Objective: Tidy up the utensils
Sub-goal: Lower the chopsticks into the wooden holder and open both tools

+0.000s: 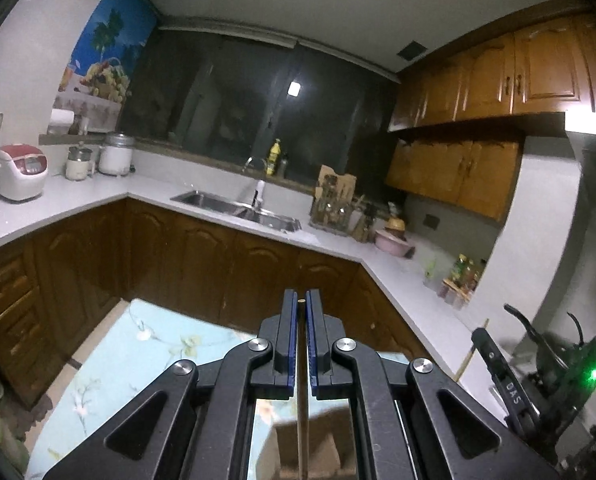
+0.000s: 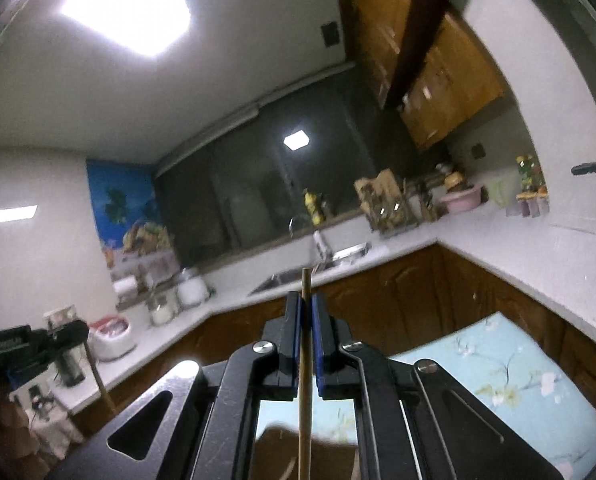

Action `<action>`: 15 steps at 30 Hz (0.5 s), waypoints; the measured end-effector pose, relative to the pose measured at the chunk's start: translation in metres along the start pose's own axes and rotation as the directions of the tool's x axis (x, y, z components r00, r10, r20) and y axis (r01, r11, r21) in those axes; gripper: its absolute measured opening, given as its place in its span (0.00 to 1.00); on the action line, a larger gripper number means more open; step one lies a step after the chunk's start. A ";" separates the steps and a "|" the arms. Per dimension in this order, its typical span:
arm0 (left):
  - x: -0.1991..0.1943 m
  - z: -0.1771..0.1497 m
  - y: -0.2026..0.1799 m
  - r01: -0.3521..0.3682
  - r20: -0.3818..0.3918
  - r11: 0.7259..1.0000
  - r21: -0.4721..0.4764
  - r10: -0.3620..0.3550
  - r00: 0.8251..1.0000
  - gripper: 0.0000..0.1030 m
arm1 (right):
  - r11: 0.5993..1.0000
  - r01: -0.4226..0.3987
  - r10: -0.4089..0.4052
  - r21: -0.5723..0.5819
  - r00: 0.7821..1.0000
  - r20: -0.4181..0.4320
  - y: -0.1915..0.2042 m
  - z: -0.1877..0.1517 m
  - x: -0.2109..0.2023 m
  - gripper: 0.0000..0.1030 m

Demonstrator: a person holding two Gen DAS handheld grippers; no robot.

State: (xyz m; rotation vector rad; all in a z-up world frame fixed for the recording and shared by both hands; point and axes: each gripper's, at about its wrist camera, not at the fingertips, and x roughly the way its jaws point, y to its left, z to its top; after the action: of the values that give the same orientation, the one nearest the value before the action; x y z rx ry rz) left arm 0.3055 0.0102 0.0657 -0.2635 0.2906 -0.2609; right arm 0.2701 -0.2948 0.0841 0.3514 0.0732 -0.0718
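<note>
Each gripper pinches one chopstick (utensil rack stands full).

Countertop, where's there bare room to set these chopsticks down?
Bare countertop runs between the rice cooker and the sink, and again right of the pink bowl before the condiment bottles. It is crowded around the utensil rack.
</note>
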 end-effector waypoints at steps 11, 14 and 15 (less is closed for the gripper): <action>0.077 -0.066 0.003 -0.038 0.023 0.998 -0.057 0.039 0.999 0.02 | 0.997 0.075 -0.075 -0.001 0.997 0.021 -0.014 -0.032 0.037 0.05; 0.093 -0.083 0.007 -0.050 0.017 0.996 -0.080 0.051 0.999 0.02 | 0.996 0.091 -0.091 0.008 0.996 0.019 -0.021 -0.043 0.041 0.05; 0.097 -0.087 0.006 -0.054 0.015 0.995 -0.085 0.055 0.998 0.02 | 0.995 0.096 -0.096 0.008 0.995 0.023 -0.022 -0.046 0.041 0.05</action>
State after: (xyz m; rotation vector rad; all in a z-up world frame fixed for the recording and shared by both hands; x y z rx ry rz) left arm 0.3687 -0.0313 -0.0406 -0.3404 0.2919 -0.1927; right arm 0.3061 -0.3018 0.0297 0.3535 0.0663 -0.1712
